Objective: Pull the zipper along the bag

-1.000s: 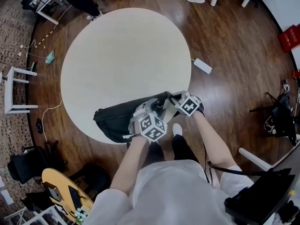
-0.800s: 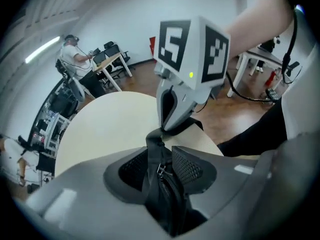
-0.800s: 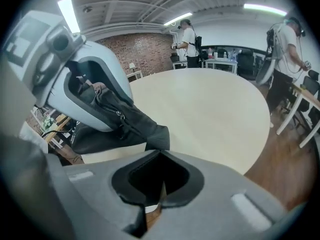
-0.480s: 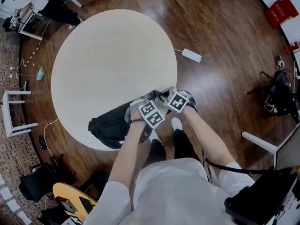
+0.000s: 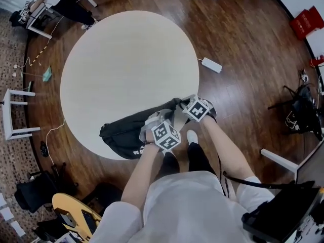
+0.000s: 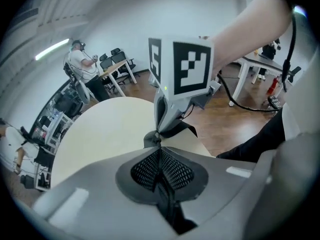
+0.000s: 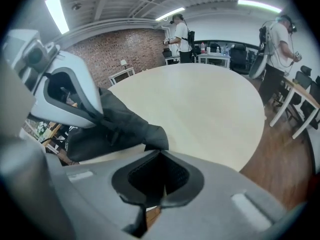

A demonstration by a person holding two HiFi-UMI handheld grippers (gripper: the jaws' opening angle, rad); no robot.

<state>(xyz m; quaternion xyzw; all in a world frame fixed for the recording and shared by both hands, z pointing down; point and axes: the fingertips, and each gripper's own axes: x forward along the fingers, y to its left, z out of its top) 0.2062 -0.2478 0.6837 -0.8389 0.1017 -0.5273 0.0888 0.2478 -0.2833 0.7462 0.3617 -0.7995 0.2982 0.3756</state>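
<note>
A black bag (image 5: 124,130) lies on the near edge of the round table (image 5: 126,59), partly hanging over it. My left gripper (image 5: 158,118) is at the bag's right end. In the left gripper view its jaws (image 6: 159,143) have closed together on a small dark tab of the bag, which looks like the zipper pull. My right gripper (image 5: 184,105) is just beyond it, shut on the black fabric of the bag's end (image 7: 150,136). Its marker cube (image 6: 182,64) fills the middle of the left gripper view.
On the floor are a white power strip (image 5: 211,65), a white stool (image 5: 15,115) and cables at the left. The person's feet (image 5: 191,137) are at the table's edge. A yellow object (image 5: 76,216) lies at the lower left. People stand at desks (image 7: 277,39) beyond the table.
Both grippers have stayed at the bag's right end, and the left marker cube has shifted slightly nearer and lower. The bag has barely moved.
</note>
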